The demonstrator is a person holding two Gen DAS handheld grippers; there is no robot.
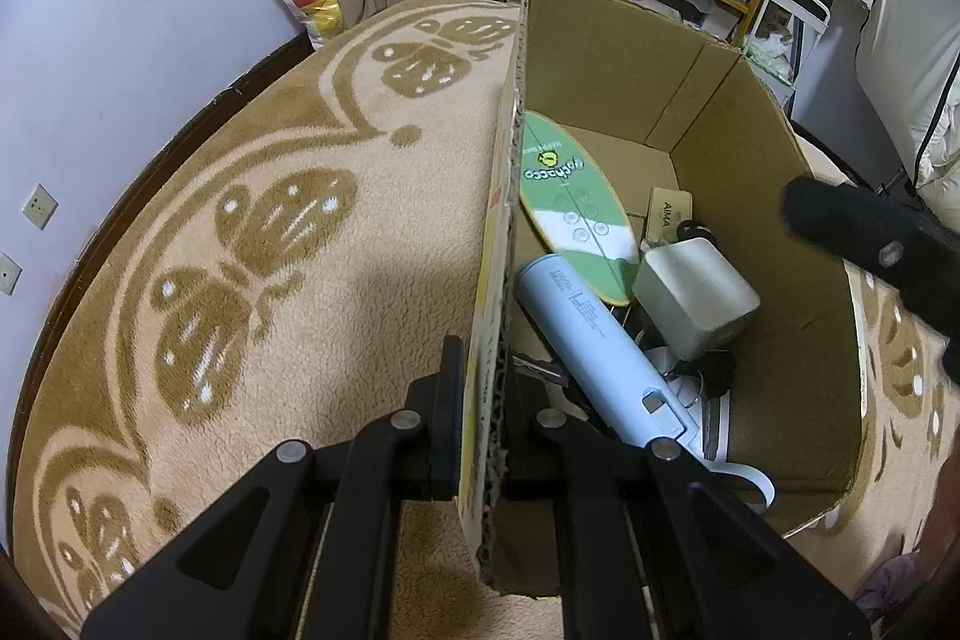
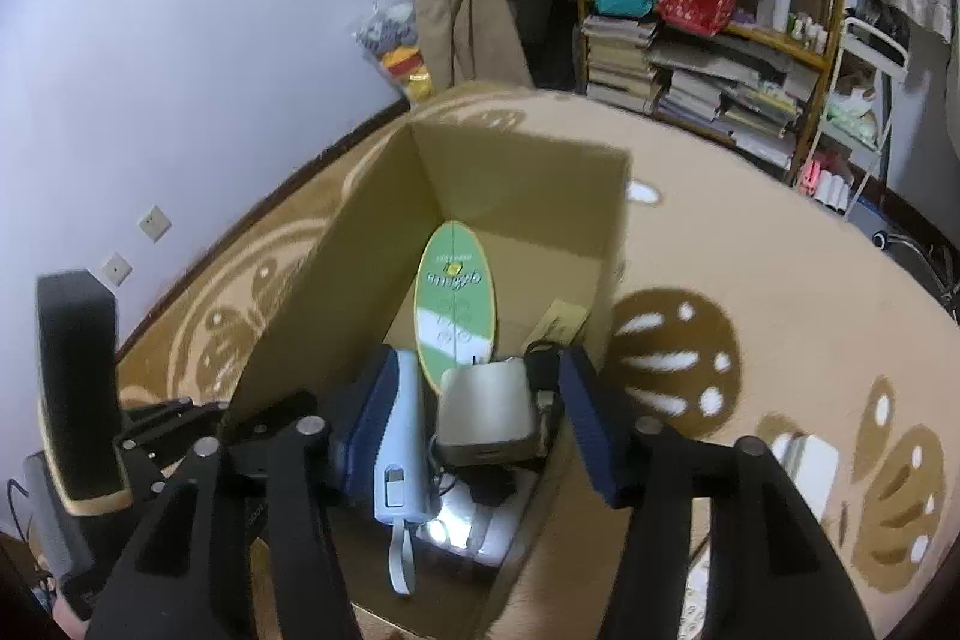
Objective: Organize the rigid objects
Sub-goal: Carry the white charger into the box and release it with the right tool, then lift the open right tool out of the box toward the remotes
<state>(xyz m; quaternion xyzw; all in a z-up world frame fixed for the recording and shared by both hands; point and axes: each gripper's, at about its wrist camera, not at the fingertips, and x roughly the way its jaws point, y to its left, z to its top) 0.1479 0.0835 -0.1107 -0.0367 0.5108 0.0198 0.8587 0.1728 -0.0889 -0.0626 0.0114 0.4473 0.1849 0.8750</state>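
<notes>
Cardboard box (image 1: 600, 58) holds bottle (image 1: 594, 340), green board (image 1: 570, 196).

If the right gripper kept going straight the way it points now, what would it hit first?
Probably the beige box inside the carton: it sits between the open jaws of the right gripper, just ahead. The blue bottle lies close beside the left pad. Depth is uncertain.

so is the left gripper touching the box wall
Touching: the left wrist view shows the left gripper shut on the cardboard box wall, a finger pressed to each side.
</notes>
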